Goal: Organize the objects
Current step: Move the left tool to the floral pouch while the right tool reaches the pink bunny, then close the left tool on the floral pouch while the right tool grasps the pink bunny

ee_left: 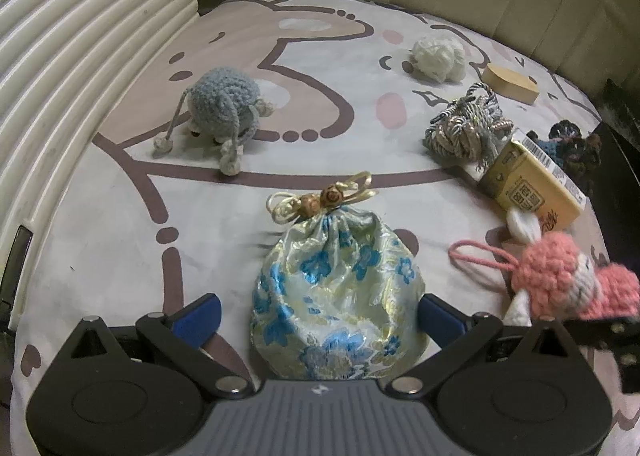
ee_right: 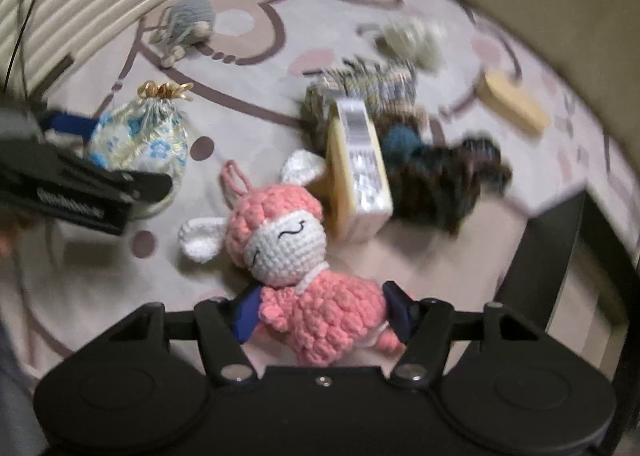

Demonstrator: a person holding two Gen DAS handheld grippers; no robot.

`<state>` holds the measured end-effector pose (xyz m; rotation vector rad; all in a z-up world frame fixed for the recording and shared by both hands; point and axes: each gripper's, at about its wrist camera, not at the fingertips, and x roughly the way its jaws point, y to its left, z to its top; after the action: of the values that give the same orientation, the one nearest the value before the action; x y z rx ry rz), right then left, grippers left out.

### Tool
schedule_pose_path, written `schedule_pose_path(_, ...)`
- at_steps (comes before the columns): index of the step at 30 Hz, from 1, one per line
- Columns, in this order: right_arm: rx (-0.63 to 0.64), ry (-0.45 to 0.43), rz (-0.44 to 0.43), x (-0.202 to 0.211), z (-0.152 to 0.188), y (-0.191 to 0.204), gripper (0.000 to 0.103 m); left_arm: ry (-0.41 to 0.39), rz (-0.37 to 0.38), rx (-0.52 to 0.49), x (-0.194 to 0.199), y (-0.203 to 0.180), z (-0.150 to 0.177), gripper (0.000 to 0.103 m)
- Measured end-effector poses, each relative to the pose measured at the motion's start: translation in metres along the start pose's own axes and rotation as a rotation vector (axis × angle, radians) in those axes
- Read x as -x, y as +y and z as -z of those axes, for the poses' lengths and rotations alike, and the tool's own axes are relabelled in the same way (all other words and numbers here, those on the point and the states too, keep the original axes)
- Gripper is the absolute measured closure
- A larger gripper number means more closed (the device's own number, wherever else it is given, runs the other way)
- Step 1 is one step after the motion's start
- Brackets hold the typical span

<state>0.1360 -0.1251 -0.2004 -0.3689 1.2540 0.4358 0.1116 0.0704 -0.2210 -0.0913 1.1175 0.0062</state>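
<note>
A floral satin drawstring pouch (ee_left: 336, 296) lies between the fingers of my left gripper (ee_left: 320, 316). The left blue pad stands apart from it and the right pad is at its side, so the gripper is open around it. My right gripper (ee_right: 320, 316) is shut on the body of a pink crochet lamb (ee_right: 320, 312), whose white face points away from the camera. The lamb also shows in the left wrist view (ee_left: 560, 276), and the pouch in the right wrist view (ee_right: 140, 136).
On the patterned mat (ee_left: 120, 216) lie a grey crochet elephant (ee_left: 224, 104), a white yarn ball (ee_left: 438, 56), a wooden block (ee_left: 510, 84), a knotted rope toy (ee_left: 468, 128), a yellow box (ee_left: 532, 184) and a dark crochet piece (ee_right: 452, 172). A ribbed white wall (ee_left: 80, 36) stands left.
</note>
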Motion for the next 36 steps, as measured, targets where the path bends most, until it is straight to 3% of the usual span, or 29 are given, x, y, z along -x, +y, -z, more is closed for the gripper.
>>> schedule_pose_path(3, -0.138, 0.075, -0.057, 0.005, 0.005, -0.003, 0.039, -0.014, -0.007, -0.020, 0.001, -0.002, 0.004, 0.000)
schedule_pose_path(6, -0.189, 0.111, -0.106, 0.007, 0.012, -0.001, 0.038, -0.011, -0.001, -0.026, 0.002, 0.000, 0.005, 0.000)
schedule_pose_path(18, 0.134, 0.004, -0.112, 0.017, 0.023, 0.018, 0.020, 0.053, -0.009, -0.036, 0.016, 0.023, 0.015, 0.000)
schedule_pose_path(21, 0.178, 0.001, -0.117, 0.014, 0.021, 0.019, 0.021, 0.039, 0.007, -0.051, 0.016, 0.023, 0.014, 0.000)
schedule_pose_path(25, 0.266, 0.022, -0.099, 0.002, 0.021, 0.026, 0.040, -0.005, 0.020, -0.144, 0.017, 0.012, 0.006, 0.000)
schedule_pose_path(28, 0.272, 0.027, -0.100, -0.003, 0.020, 0.029, 0.040, -0.014, 0.022, -0.178, 0.013, 0.008, -0.006, 0.000)
schedule_pose_path(33, 0.222, 0.036, -0.108, -0.004, 0.018, 0.027, 0.041, 0.029, 0.055, -0.132, -0.003, 0.000, -0.023, 0.000)
schedule_pose_path(36, 0.175, 0.054, -0.106, -0.004, 0.016, 0.027, 0.041, 0.066, 0.010, -0.129, -0.013, -0.010, -0.025, 0.000)
